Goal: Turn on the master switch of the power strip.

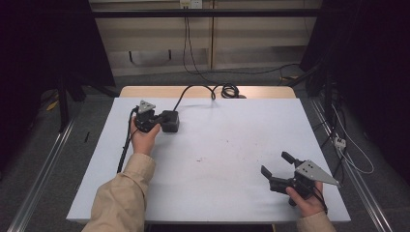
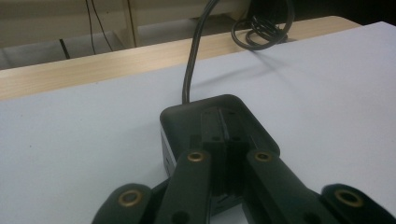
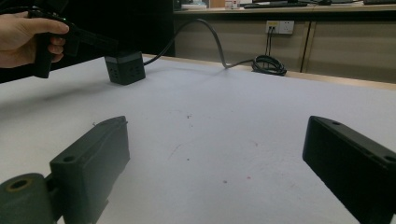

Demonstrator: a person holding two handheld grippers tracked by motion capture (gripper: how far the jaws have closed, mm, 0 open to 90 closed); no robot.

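Black and boxy, a small power cube (image 1: 169, 121) sits on the pale grey surface (image 1: 217, 159) toward its far left part, with a dark cable (image 1: 193, 91) running from its far side back to a loose coil (image 1: 229, 90) at the wooden far edge. In the left gripper view the cube (image 2: 187, 116) lies directly under the tongs, and the cable (image 2: 194, 56) rises from its far side toward the coil (image 2: 264, 28) on the wood strip. In the right gripper view the cube (image 3: 124, 66) stands upright with small holes on its near face.

The left tongs (image 1: 157, 119) are held by the person's left hand (image 1: 143, 137), whose beige sleeve (image 1: 123, 193) comes in from the bottom left of the high view. These tongs (image 2: 225, 135) are closed, the two black jaws pressed together with barely a slit between them, their tips resting over the top of the cube. Nothing is caught between them; whether the tips actually touch the cube's top cannot be told.

The right tongs (image 1: 275, 163) sit well apart from the cube, near the right front corner of the surface, held low by the right hand (image 1: 307, 200). Their jaws stand wide open, pointing across the surface toward the left. In the right gripper view these tongs (image 3: 215, 149) frame a bare stretch of the surface with a few small specks, and the left hand (image 3: 25, 37) shows in the upper left corner.
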